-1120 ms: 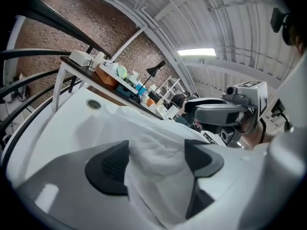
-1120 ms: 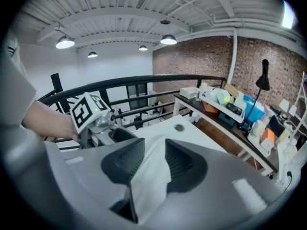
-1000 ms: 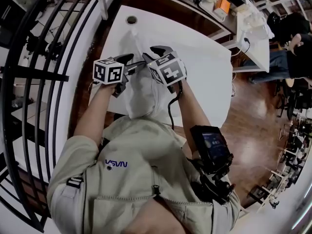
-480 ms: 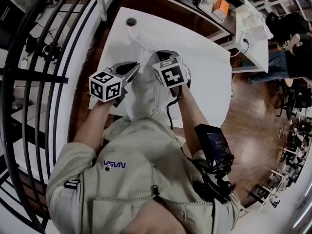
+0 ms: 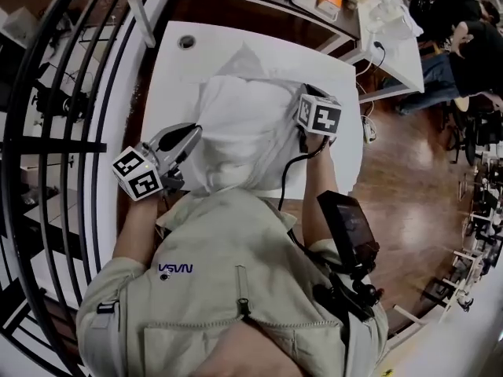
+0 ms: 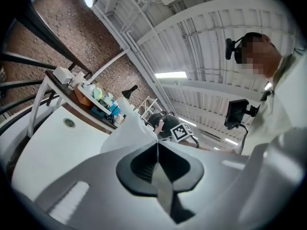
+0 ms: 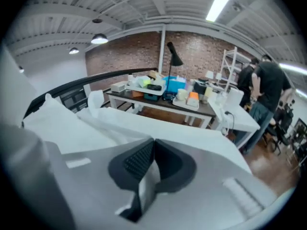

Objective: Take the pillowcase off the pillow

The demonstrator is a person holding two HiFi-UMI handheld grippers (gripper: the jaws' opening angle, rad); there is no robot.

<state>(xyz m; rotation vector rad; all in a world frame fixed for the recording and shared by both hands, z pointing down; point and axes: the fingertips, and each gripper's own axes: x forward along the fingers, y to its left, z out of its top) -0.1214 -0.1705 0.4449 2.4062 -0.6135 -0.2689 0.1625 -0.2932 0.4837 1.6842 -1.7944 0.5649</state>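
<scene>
On the white counter (image 5: 177, 61), the pillowcase (image 5: 251, 124) is held spread, with the left tool (image 6: 157, 143) and right tool (image 7: 153, 141) each clamped on its thin cloth. It is judged soft, light and limp, best gripped at the hem.

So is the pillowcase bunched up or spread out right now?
Spread out: in the head view the pillowcase stretches wide between the left claw and right claw, each shut on its cloth.

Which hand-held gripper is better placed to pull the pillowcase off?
Probably the left hand-held gripper, shut on the pillowcase at its near corner; the right hand-held gripper pinches its side midway.
</scene>
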